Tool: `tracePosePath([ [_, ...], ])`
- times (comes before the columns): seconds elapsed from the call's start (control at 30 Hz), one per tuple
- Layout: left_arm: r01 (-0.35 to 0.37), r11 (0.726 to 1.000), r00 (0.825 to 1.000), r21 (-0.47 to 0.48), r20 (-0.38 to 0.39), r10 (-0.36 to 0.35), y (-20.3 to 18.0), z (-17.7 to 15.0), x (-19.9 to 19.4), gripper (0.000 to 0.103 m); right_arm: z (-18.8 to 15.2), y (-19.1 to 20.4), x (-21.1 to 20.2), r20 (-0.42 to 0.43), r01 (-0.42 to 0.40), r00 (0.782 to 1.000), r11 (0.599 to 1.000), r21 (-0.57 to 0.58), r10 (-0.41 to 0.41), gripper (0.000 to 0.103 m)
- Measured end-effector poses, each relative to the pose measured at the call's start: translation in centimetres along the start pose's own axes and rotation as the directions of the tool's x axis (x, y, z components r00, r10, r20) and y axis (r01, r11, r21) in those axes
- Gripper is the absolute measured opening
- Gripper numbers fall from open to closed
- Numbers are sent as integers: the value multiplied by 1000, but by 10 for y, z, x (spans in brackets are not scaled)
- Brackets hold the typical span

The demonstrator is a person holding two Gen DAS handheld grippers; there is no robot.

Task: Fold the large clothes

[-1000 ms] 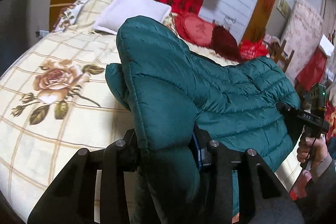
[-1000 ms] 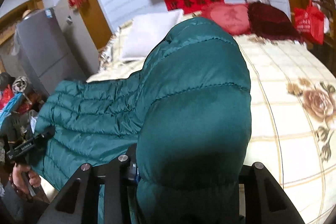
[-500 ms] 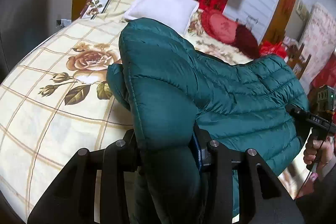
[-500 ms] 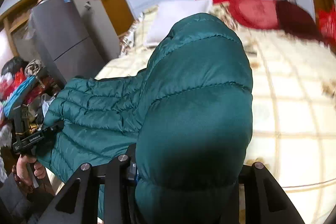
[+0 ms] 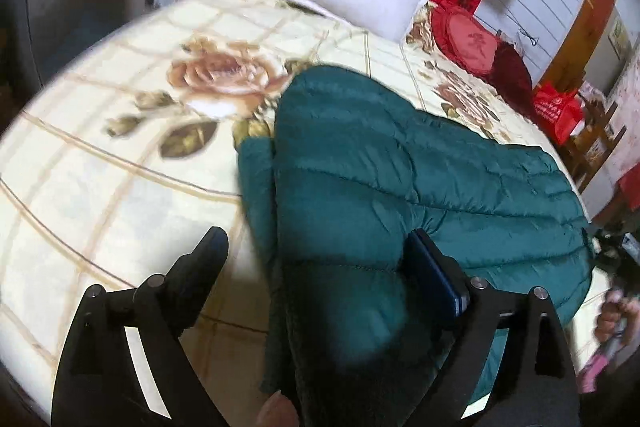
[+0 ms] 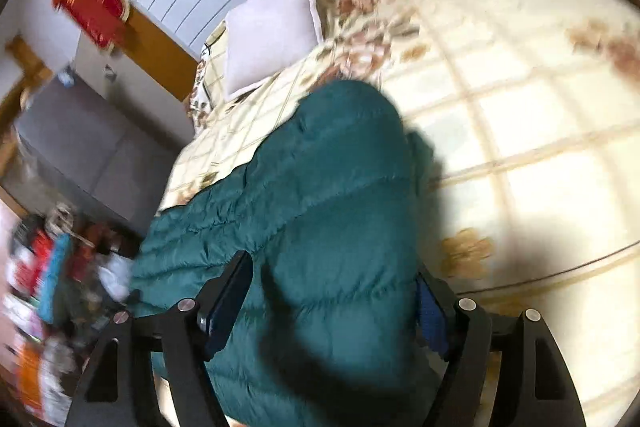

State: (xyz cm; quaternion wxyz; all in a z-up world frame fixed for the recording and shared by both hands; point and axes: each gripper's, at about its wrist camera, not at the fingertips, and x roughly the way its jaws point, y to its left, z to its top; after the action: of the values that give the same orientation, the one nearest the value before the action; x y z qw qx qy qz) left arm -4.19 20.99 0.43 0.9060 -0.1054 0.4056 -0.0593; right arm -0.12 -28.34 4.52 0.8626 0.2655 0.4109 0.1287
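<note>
Teal quilted down jacket lies spread across a bed with a cream checked, rose-printed cover, its far part folded over toward a white pillow and two red cushions by the wall. It looks light, puffy and soft: the padded channels should compress easily and spring back, so a fold will probably want pressing flat, and the smooth shell seems likely to slide over itself. Thin, firmer spots such as a hem, cuff or seam line look like the best places to pinch, rather than the thick filling.

Left gripper is opening; its left finger stands clear of the fabric, while the right pad sits right at the padded fold lying between the jaws, so the grasp is let go. Right gripper, seen in a blurred view, is also opening, with a thick fold between its jaws and both pads close against it; whether they press it I cannot tell for sure.
</note>
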Motion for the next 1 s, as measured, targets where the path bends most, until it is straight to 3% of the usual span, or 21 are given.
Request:
tracePosePath([
  [0.17, -41, 999, 999, 35, 33, 40, -11, -11, -28, 91, -11, 23, -35, 28, 60, 998, 996, -61, -58, 74],
  [0.4, -35, 997, 991, 63, 131, 27, -41, -38, -98, 91, -54, 40, -76, 42, 129, 991, 974, -185, -124, 74],
  [0.5, -79, 992, 985, 99, 162, 62, -64, -61, -117, 91, -81, 53, -92, 49, 231, 973, 939, -253, -226, 74],
  [0.57, -88, 983, 982, 162, 178, 59, -82, -83, -126, 100, -101, 70, -101, 58, 296, 955, 907, -300, -292, 74],
  [0.7, -113, 965, 987, 237, 138, 81, -108, -118, -130, 103, -144, 94, -115, 48, 388, 917, 856, -342, -397, 76],
  [0.83, -101, 958, 988, 269, 138, 66, -126, -145, -145, 103, -170, 109, -130, 63, 414, 906, 844, -341, -419, 77],
  [1.0, -67, 972, 989, 227, 147, 33, -133, -158, -171, 103, -187, 125, -153, 89, 416, 907, 839, -352, -412, 77],
])
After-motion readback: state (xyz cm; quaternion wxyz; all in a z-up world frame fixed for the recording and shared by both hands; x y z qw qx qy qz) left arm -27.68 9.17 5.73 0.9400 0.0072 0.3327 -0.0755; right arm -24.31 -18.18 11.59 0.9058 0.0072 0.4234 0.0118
